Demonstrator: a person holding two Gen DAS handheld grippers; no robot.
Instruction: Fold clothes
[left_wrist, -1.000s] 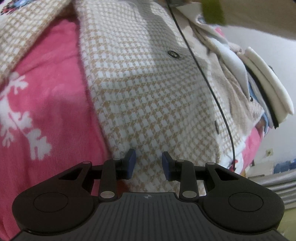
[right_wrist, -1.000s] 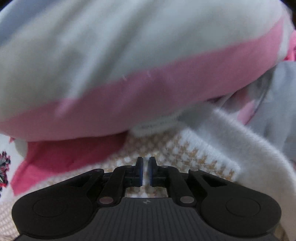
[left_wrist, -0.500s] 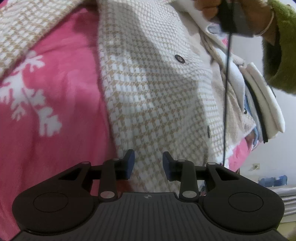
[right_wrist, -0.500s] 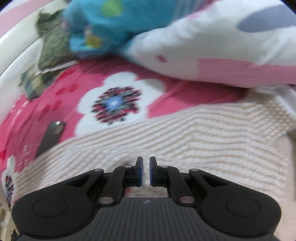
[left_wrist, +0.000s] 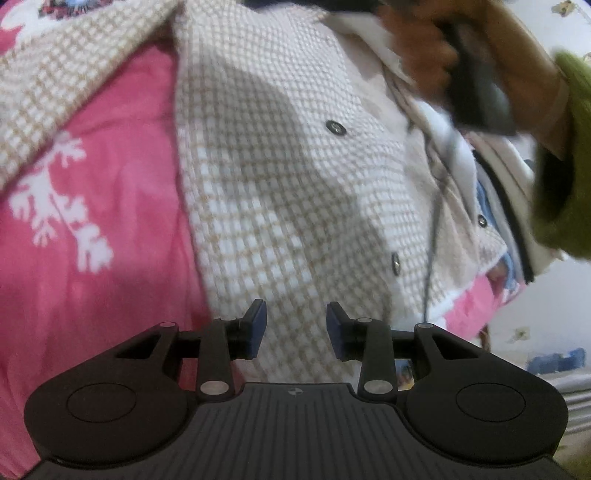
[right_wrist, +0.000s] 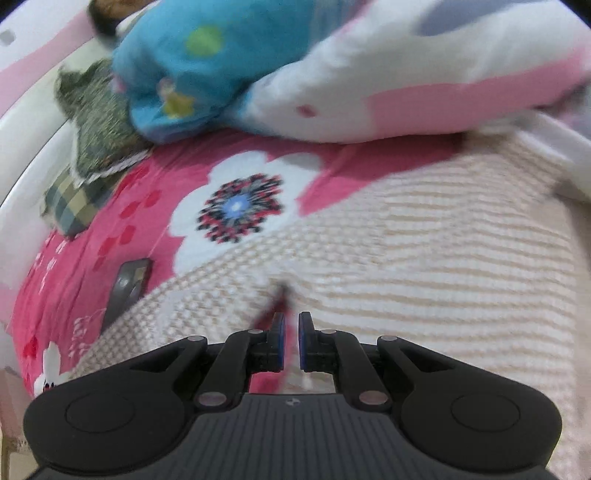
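One jacket laid out, fold stage unsettled

One checked jacket (left_wrist: 280, 192) fills the centre of the left wrist view, lying on a pink sheet (left_wrist: 110, 229). Its front faces up with dark buttons (left_wrist: 335, 127) showing; a sleeve (left_wrist: 74, 85) runs off toward the upper left of the frame. In the right wrist view the same cloth (right_wrist: 424, 251) covers the centre and right, blurred by motion.

Progress: the body of the jacket lies mostly flat, sleeve out to the side, no crisp fold line visible. This fits either a garment spread before folding or one partway through with a panel already turned; the pictures do not settle which. A stack of folded clothes (left_wrist: 509, 206) sits at the right edge of the left view, beyond the jacket.

Left gripper (left_wrist: 296, 328): low over the jacket's near hem, jaws wide apart, nothing between them; contact with the cloth cannot be told.

Right gripper (right_wrist: 291, 341): jaws narrow, a thin slit left. A dark red streak (right_wrist: 273, 306) runs just ahead of the left finger; too blurred to say what it is or whether it is pinched.

Right hand (left_wrist: 476, 66): upper right of the left view, wrapped around a dark handle, green sleeve (left_wrist: 565, 166) behind it, a cable (left_wrist: 432, 236) hanging down across the jacket.

Pillows (right_wrist: 369, 74) and a phone (right_wrist: 127, 288) lie on the sheet, upper and left of the right view.
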